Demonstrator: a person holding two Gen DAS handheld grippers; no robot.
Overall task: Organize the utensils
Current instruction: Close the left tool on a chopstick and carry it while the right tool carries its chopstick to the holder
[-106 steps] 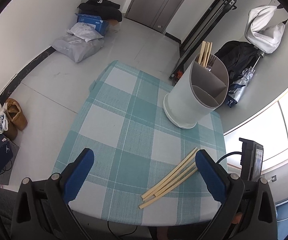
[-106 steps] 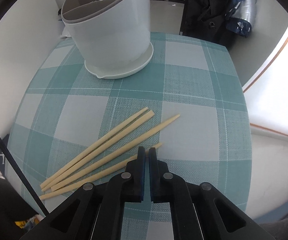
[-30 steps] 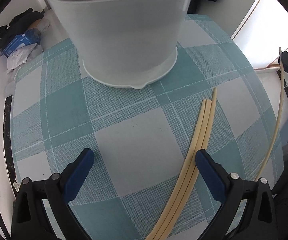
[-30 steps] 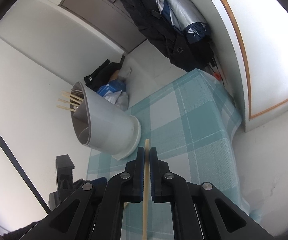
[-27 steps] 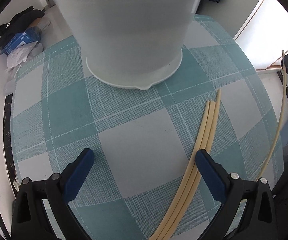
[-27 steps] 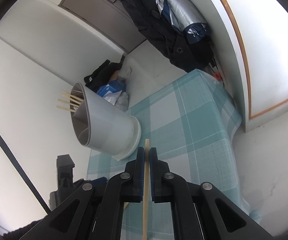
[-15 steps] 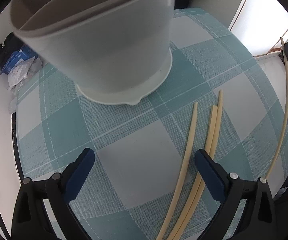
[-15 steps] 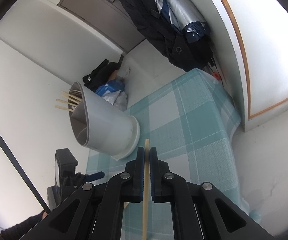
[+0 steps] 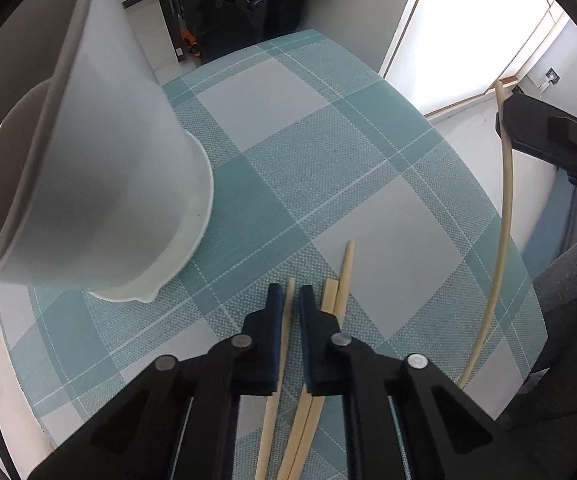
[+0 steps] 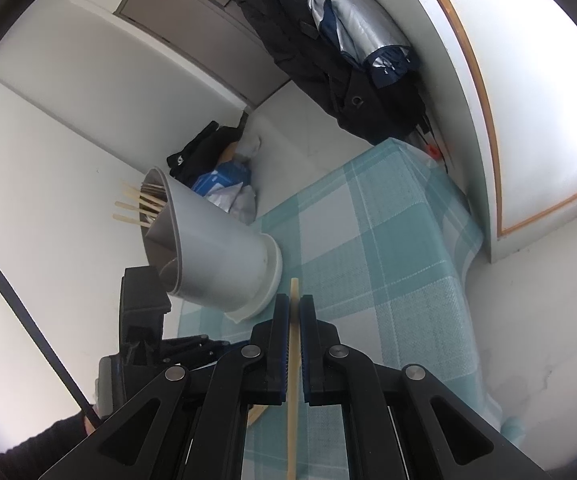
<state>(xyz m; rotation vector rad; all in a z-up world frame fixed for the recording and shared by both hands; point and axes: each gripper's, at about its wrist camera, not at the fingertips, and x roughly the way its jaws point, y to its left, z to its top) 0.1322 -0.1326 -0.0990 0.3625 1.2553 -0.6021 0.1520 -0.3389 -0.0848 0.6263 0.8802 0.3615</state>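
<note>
Beside the white holder [image 9: 88,184] on your desk [image 9: 328,152], your left gripper [image 9: 287,304] just closed, seemingly pinching one chopstick [image 9: 278,380]; your right gripper [image 10: 294,312] clamps another chopstick [image 10: 293,380].

The white plastic divided utensil holder [image 9: 88,184] stands left of the left gripper [image 9: 288,300]; two bare wooden chopsticks [image 9: 338,284] lie just right of it.
</note>
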